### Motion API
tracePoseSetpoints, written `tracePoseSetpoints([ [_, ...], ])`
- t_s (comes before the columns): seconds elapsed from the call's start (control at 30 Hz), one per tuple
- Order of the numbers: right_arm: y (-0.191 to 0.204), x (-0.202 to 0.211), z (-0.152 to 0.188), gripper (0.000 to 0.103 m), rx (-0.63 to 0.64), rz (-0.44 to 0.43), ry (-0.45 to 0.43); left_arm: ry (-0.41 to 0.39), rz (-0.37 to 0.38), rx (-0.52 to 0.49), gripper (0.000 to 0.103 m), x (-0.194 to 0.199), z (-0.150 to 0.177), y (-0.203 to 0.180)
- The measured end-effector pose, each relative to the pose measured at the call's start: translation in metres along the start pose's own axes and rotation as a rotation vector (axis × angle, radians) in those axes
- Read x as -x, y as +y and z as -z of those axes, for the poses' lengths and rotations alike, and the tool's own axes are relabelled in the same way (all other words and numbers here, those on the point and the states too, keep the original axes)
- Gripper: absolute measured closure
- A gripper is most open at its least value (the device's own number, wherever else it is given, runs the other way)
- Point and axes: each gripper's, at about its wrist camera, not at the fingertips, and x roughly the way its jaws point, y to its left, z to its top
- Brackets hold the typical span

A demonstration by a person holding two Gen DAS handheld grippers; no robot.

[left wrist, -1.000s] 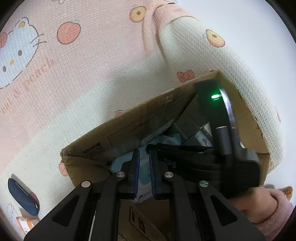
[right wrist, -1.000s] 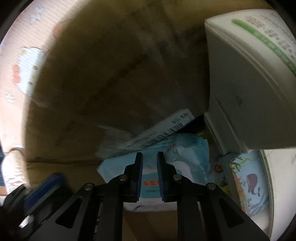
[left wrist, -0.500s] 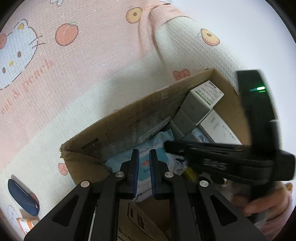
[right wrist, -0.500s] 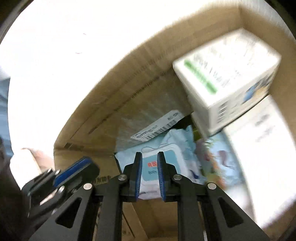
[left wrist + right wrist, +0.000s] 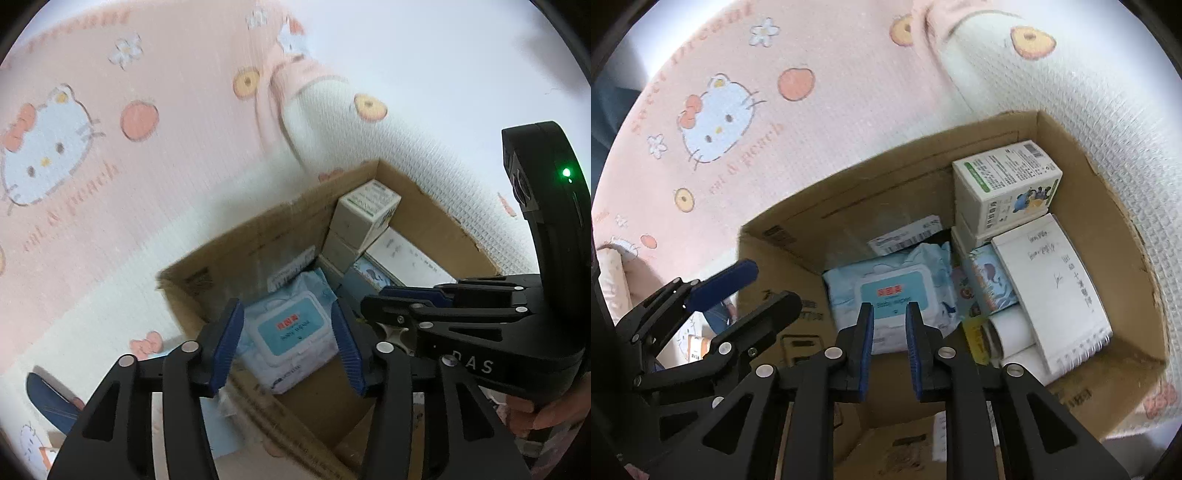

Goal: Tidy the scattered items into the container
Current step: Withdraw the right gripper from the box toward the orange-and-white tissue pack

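One cardboard box (image 5: 1108, 229) sits on a pink-and-cream Hello Kitty blanket (image 5: 746, 110); print on the blanket reads "& peach".

In the box: one wipes pack (image 5: 894, 291), light blue, flip lid with a red label and "Baby wipes" beneath; one white carton (image 5: 1004, 184) with a green stripe and a cartoon animal, standing on a second plain carton; one spiral notebook (image 5: 1052, 291) with handwritten lines, unreadable; one whale-print pack (image 5: 990, 284); one white roll (image 5: 1008, 332). A barcode label (image 5: 905, 236) is stuck on the far wall.

Left tongs (image 5: 288, 347): jaws opening, spread wide above the wipes pack, nothing gripped. Right tongs (image 5: 889, 343): jaws opening, only a narrow gap, nothing between the pads.

Left view alone: "DAS" on the right tool body, a green light, fingers (image 5: 550, 417) under it. Right view alone: notebook and roll in full.
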Motion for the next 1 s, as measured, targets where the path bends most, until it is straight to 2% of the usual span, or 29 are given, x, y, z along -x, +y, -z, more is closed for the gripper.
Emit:
tracePoseSetpoints([
  [0.17, 0.032, 0.013, 0.006, 0.061, 0.048, 0.081, -0.071, -0.075, -0.005, -0.003, 0.047, 0.030, 0.018, 0.012],
  [0.23, 0.045, 0.021, 0.011, 0.056, 0.066, 0.096, -0.109, -0.097, 0.007, 0.017, 0.046, 0.039, 0.025, 0.021],
  [0.33, 0.066, 0.022, 0.014, 0.056, 0.077, 0.090, -0.141, -0.132, 0.008, 0.048, 0.046, 0.055, 0.035, 0.037],
  [0.57, 0.126, 0.004, 0.019, 0.056, 0.165, 0.121, -0.162, -0.211, -0.096, 0.062, 0.046, 0.089, 0.059, 0.077],
  [0.83, 0.182, -0.029, 0.023, 0.056, 0.304, 0.106, -0.121, -0.173, -0.141, 0.176, 0.046, 0.095, 0.087, 0.130],
  [1.0, 0.210, -0.054, 0.032, 0.055, 0.354, 0.059, -0.063, -0.131, -0.163, 0.253, 0.046, 0.095, 0.110, 0.163],
])
